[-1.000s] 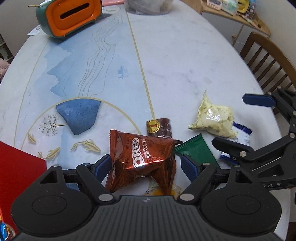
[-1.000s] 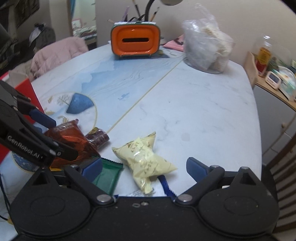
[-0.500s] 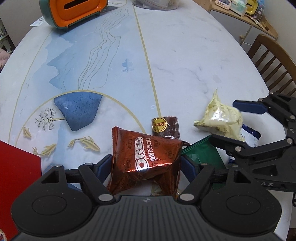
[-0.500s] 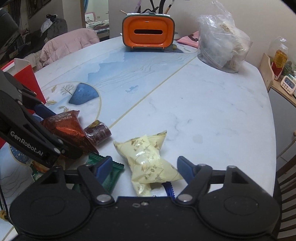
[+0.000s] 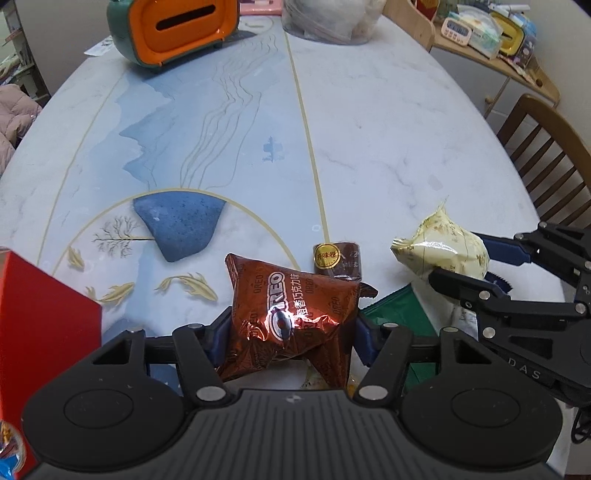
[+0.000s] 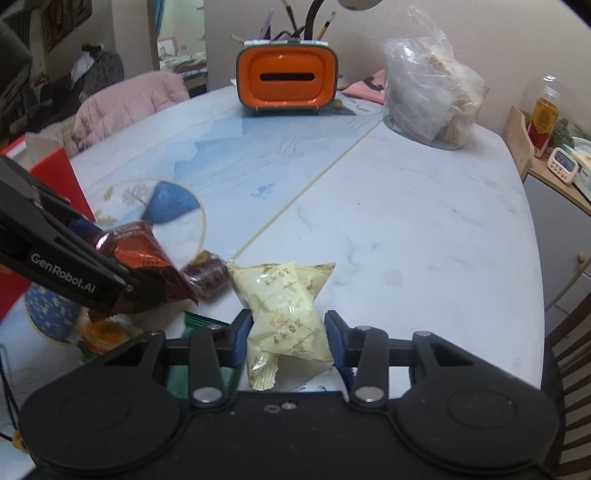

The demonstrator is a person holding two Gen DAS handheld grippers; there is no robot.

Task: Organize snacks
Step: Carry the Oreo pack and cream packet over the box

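While the left gripper [image 5: 291, 334] closes its jaws, the blue pads [image 5: 221, 332] already press both sides of a brown Oreo packet [image 5: 291, 314] at the lower middle of the left wrist view. The packet's long axis runs from the lower edge up toward the frame's middle, tilted a little left, and its white "OREO" print with Chinese characters reads along that axis. Just above it lies a small dark roll [image 5: 338, 258] with a gold round sticker, its writing too small to read. A green packet [image 5: 400, 314] lies flat at lower right, partly under the right gripper [image 5: 469, 266], which is closing on a pale yellow packet [image 5: 439, 251]. A red box [image 5: 44, 332] stands at the left edge; its inside cannot be seen. An orange tissue box [image 5: 177, 29] sits at the upper left and a clear bag [image 5: 332, 18] at the top middle of the marble table [image 5: 388, 129].

From the right wrist view, the right gripper [image 6: 289, 334] is closing with its pads against the sides of the pale yellow packet [image 6: 286, 302], whose long axis runs up the frame, one crimped end at the bottom; its gold print is unreadable. At the left, the left gripper, marked "GenRobot.AI", pinches the Oreo packet [image 6: 144, 251]. The clear bag [image 6: 428, 85] at the upper right holds pale lumpy contents.
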